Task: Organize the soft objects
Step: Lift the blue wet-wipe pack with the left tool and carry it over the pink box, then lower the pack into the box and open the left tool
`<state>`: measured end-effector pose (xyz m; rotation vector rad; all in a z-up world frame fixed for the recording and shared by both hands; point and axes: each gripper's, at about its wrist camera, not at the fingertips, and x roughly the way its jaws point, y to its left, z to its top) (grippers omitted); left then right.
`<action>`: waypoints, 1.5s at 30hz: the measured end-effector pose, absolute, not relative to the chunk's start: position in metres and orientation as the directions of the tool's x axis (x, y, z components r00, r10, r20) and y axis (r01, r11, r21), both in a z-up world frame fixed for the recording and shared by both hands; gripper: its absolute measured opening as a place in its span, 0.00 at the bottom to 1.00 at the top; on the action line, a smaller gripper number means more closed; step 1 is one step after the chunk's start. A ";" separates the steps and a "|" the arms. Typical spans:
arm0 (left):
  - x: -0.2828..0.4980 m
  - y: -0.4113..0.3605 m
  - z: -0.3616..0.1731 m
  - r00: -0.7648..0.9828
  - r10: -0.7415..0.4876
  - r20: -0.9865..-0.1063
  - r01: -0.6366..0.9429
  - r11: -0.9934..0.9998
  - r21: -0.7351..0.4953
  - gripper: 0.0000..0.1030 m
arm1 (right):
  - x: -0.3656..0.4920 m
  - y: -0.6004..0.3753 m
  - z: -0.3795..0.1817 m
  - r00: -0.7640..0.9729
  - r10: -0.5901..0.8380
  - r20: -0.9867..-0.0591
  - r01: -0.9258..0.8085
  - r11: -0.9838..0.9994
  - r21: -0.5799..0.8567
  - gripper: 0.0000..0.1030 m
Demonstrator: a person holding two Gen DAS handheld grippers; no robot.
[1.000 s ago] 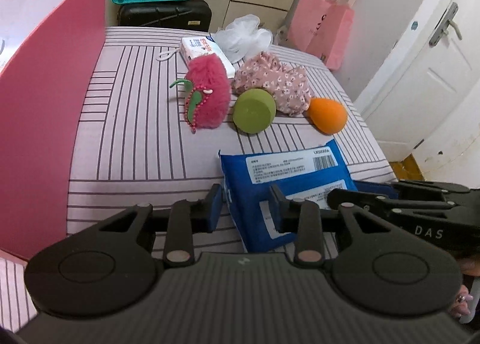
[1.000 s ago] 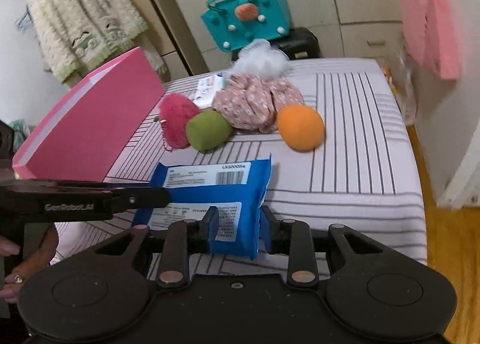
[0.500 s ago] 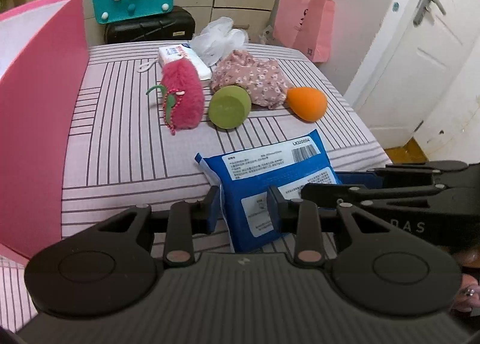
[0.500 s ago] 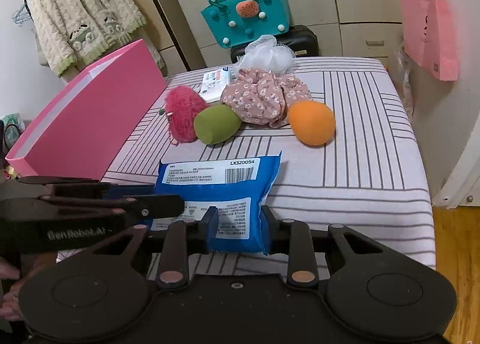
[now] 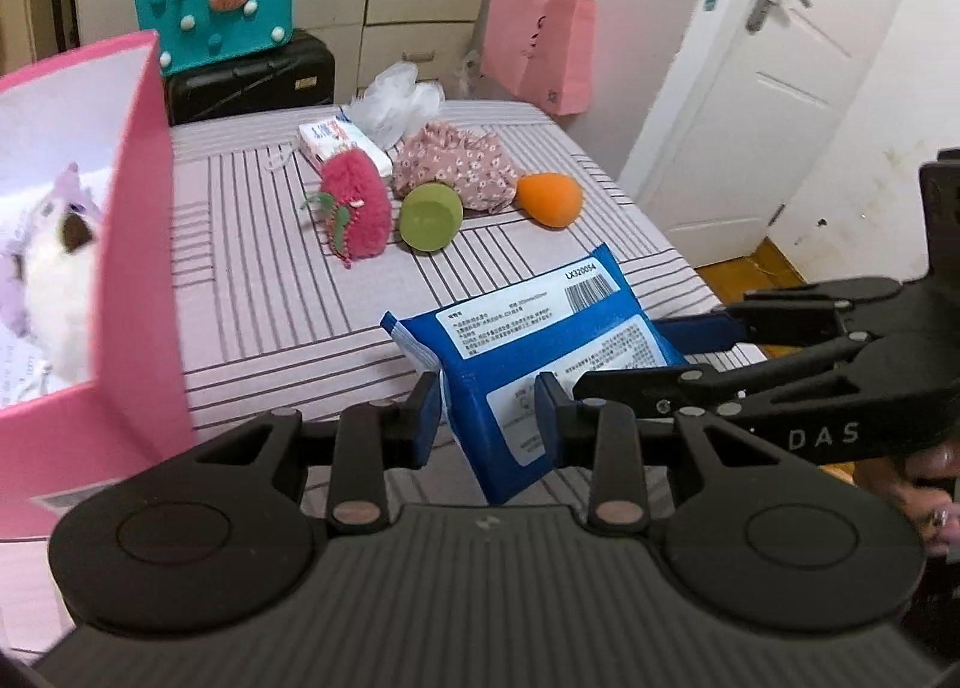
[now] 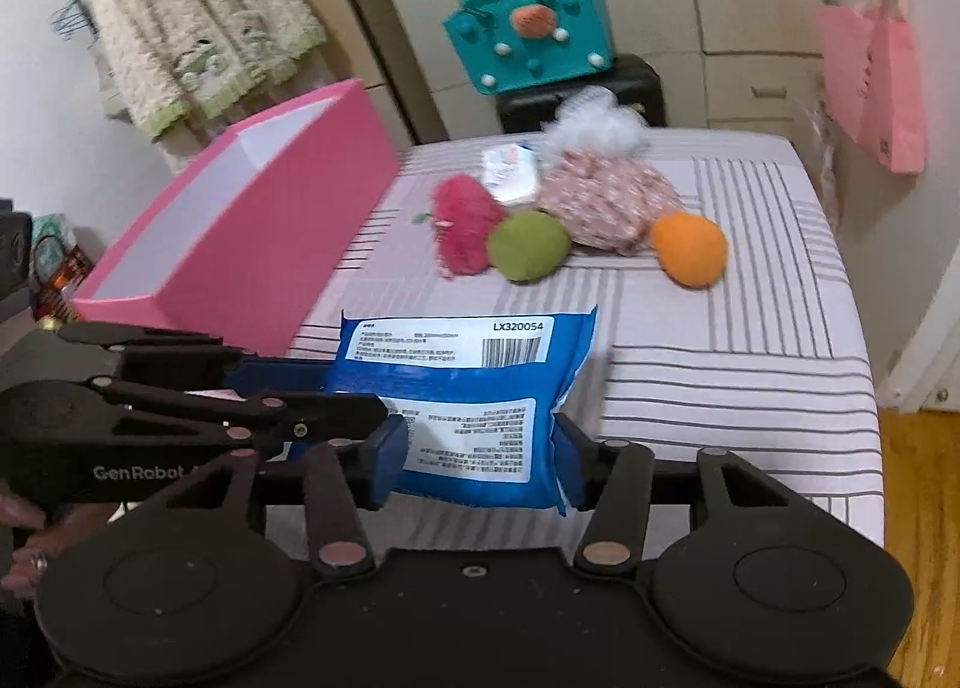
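Blue packet (image 6: pixel 462 388) held above the striped bed (image 6: pixel 750 328), beside the pink box (image 6: pixel 240 232); left gripper (image 5: pixel 486 418) clamps 1 end, right gripper (image 6: pixel 480 460) has just been opening, pads flanking it.

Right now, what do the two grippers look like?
Both are black plastic with blue pads. The left gripper reads "GenRobot" in white on its side, the right gripper "DAS". Each has round discs, ribbed body and copper-coloured pivot pins. A ring shows on one finger.
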<state>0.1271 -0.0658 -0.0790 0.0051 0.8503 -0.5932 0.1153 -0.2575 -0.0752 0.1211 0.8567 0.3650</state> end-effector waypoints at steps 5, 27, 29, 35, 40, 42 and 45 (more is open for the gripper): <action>0.111 -0.041 -0.061 0.518 -0.488 -0.703 0.504 0.838 -0.211 0.31 | 0.098 -0.236 -0.054 0.596 0.392 -0.701 -0.330 0.915 0.232 0.59; 0.128 0.088 0.009 0.721 -0.292 -0.629 0.303 0.948 -0.092 0.32 | 0.134 -0.116 0.033 0.578 0.561 -0.593 -0.617 0.776 0.132 0.30; 0.141 0.099 0.008 0.710 -0.273 -0.650 0.283 0.955 -0.092 0.32 | 0.150 -0.107 0.031 0.564 0.570 -0.597 -0.617 0.772 0.155 0.25; 0.181 0.117 -0.007 0.657 -0.207 -0.725 0.260 0.965 -0.039 0.32 | 0.187 -0.072 0.010 0.501 0.562 -0.659 -0.605 0.771 0.198 0.22; 0.197 0.128 -0.021 0.615 -0.176 -0.769 0.295 0.955 0.017 0.32 | 0.201 -0.046 -0.011 0.462 0.524 -0.715 -0.598 0.780 0.185 0.22; 0.202 0.133 -0.028 0.587 -0.170 -0.791 0.306 0.952 0.022 0.32 | 0.204 -0.038 -0.017 0.434 0.518 -0.737 -0.602 0.776 0.190 0.22; 0.203 0.133 -0.035 0.594 -0.149 -0.790 0.330 0.941 0.071 0.32 | 0.209 -0.027 -0.024 0.408 0.503 -0.762 -0.603 0.775 0.189 0.22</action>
